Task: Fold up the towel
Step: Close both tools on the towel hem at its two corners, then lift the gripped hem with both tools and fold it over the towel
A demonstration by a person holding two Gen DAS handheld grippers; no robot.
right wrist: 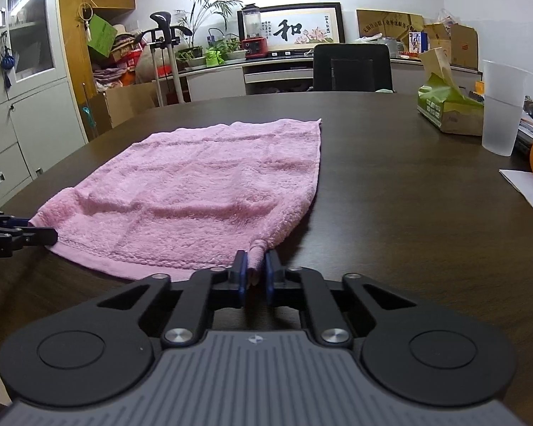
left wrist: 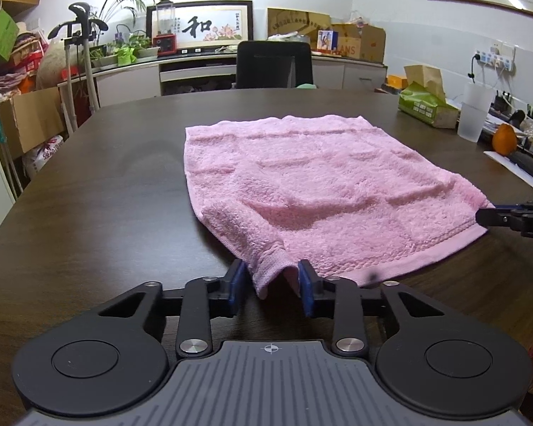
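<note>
Both near corners bracketed, neither clearly pinched: a lift now could drop one corner and skew the fold.

The pink towel lies flat on the dark table. The left gripper stands well open, the raised near-left corner loose between its fingers. The right gripper is nearly closed around the bunched near-right corner, though a gap shows beside one blue pad.

The towel lies flat on the tabletop, ahead of both claws. The left claw sits at its near left corner, the right claw at its near right corner. A cup and a box stand far off to the right.
</note>
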